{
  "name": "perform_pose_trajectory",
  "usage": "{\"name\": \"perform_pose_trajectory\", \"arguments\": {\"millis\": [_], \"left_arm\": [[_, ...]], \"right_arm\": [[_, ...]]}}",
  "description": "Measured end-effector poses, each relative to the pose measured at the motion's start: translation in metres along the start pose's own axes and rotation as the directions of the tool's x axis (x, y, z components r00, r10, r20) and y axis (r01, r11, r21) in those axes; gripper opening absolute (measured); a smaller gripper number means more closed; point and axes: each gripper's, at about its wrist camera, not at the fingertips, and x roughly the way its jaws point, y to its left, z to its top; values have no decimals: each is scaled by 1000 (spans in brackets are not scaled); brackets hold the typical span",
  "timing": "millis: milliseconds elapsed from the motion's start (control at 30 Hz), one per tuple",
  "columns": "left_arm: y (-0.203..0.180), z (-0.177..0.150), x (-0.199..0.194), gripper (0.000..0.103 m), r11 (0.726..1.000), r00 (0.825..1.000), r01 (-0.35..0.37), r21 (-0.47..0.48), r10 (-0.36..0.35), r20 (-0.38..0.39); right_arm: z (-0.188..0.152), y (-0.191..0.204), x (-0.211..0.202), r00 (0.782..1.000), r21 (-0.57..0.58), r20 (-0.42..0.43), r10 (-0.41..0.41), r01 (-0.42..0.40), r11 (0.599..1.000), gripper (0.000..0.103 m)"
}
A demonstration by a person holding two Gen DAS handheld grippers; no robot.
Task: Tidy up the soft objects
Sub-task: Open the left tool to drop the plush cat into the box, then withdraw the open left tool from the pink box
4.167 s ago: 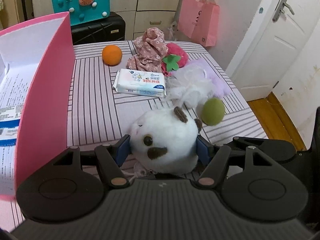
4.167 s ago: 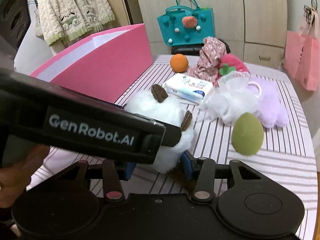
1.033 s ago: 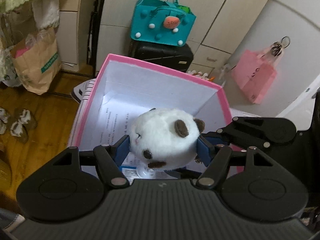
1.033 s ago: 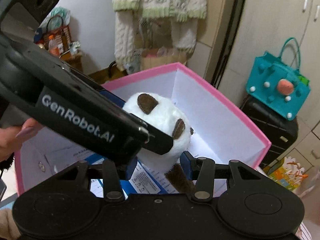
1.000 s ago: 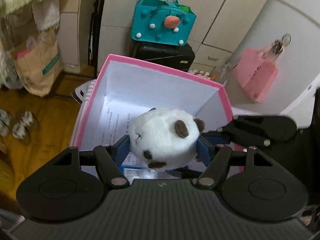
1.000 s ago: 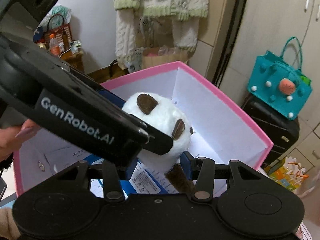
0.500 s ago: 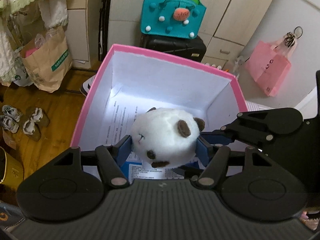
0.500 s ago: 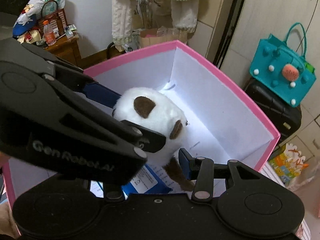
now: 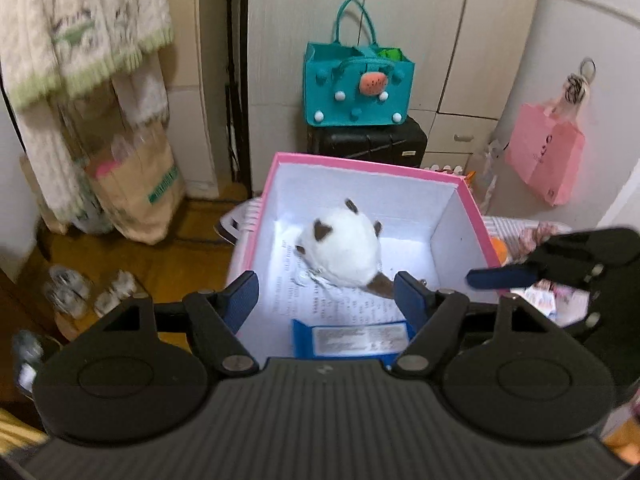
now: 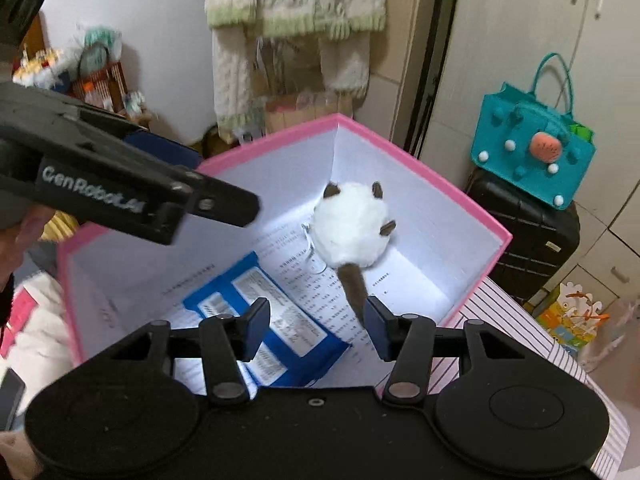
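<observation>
Cluttered bedroom; pink box (image 9: 476,208) holds the white plush toy (image 9: 340,250) on printed papers, brown tail toward the cameras, ears toward the far wall. Blue packet (image 10: 264,320) lies nearer. Left gripper (image 9: 325,294) and right gripper (image 10: 316,326) both spreading, nothing between them.

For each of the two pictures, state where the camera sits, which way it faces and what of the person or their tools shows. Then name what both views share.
Left wrist: on the left gripper, looking down into the pink box; the right gripper enters at right.
Right wrist: on the right gripper, looking down into that box; the left gripper crosses upper left.
Shared: white plush toy lying free, blue packet, teal bag. Both grippers' jaws are opening, empty.
</observation>
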Motion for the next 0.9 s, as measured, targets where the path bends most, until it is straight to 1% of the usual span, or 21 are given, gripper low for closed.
{"name": "perform_pose_trajectory", "arguments": {"millis": [67, 133, 333, 533, 667, 833, 900], "left_arm": [[-7, -2, -13, 74, 999, 1000, -16, 46, 15, 10], [-13, -5, -25, 74, 997, 1000, -20, 81, 20, 3], [-27, -13, -60, 74, 989, 1000, 12, 146, -9, -20], [-38, -21, -94, 74, 979, 994, 91, 184, -79, -69], [-43, -28, -111, 74, 971, 992, 112, 211, -98, -77], [-52, -38, -127, 74, 960, 989, 140, 244, -125, -76], [-57, -42, -131, 74, 953, 986, 162, 254, -146, -83]], "right_arm": [[-4, 3, -13, 1000, 11, 28, 2, -2, 1000, 57], [-7, 7, -23, 999, 7, 44, 3, -3, 1000, 57], [-16, 20, -54, 997, 16, 75, 9, -11, 1000, 57], [-28, 33, -91, 996, 26, 94, -11, 8, 1000, 57], [-34, 43, -114, 997, 38, 80, -9, 6, 999, 57], [-43, 55, -143, 996, 23, 86, -35, 33, 999, 58], [-50, 60, -152, 995, 15, 88, -46, 44, 999, 58]]}}
